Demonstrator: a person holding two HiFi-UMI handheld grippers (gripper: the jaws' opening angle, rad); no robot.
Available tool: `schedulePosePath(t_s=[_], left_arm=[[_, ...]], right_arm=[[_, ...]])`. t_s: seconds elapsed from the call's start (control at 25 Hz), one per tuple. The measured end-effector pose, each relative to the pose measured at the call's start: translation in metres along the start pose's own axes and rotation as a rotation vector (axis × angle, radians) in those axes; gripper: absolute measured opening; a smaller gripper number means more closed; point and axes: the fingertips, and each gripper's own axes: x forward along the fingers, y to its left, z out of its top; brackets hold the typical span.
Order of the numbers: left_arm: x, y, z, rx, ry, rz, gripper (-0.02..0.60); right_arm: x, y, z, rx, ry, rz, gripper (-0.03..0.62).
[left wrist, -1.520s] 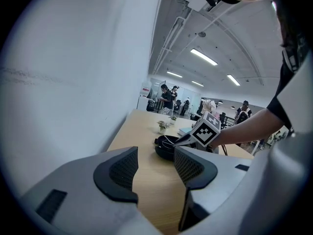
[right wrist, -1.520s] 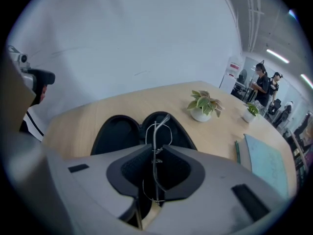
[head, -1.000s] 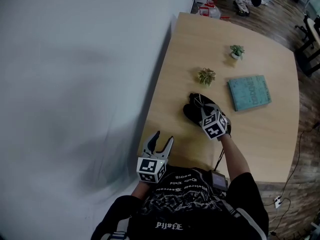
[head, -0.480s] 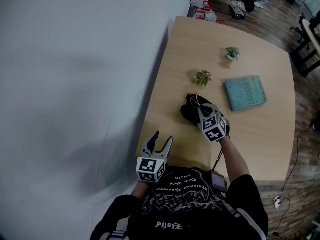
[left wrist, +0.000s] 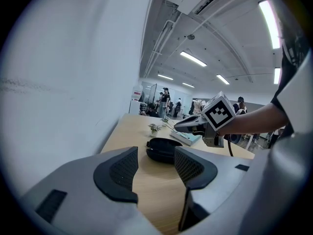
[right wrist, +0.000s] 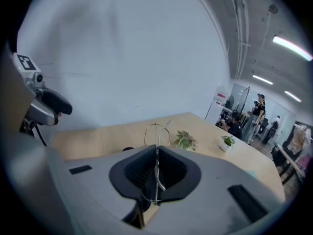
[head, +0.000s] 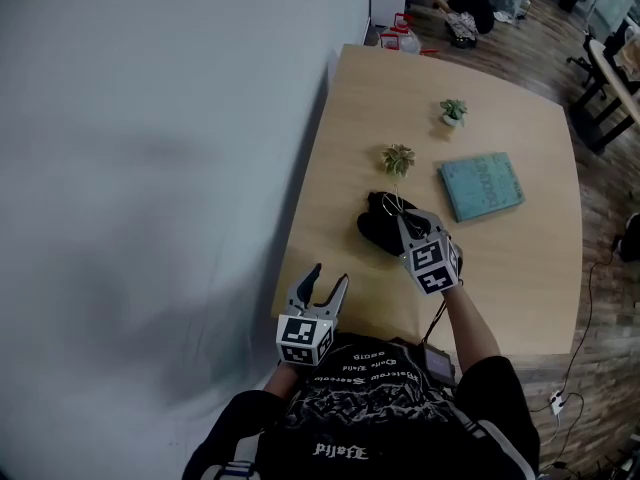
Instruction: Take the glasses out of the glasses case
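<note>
A black glasses case [head: 380, 225] lies on the wooden table [head: 520, 288]; the left gripper view shows the case [left wrist: 164, 149] just beyond my open jaws. My right gripper [head: 403, 211] hovers over the case, shut on thin wire-framed glasses [head: 397, 199]. In the right gripper view the glasses [right wrist: 156, 133] stand on edge, pinched between the pads, one lens rim sticking out ahead of the right gripper [right wrist: 156, 173]. My left gripper [head: 323, 286] stays at the table's near edge, open and holding nothing, and its jaws [left wrist: 155, 168] point toward the case.
Two small potted plants [head: 398, 158] [head: 452, 111] stand beyond the case. A teal book [head: 481, 185] lies to the right. A grey wall [head: 150, 168] runs along the table's left edge. People and furniture are far off past the table.
My right gripper has risen from the case with the glasses still pinched in it. The left gripper has stayed where it was.
</note>
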Motion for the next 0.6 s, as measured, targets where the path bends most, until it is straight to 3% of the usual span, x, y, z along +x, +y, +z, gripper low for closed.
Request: schedulePosePath(t_s=[0.6], left_arm=[[-0.013,-0.02,0.006,0.049,-0.027,-0.07,0.236]], right_arm=[[-0.064,0.009,0.036,0.071,-0.151,-0.098,0.023]])
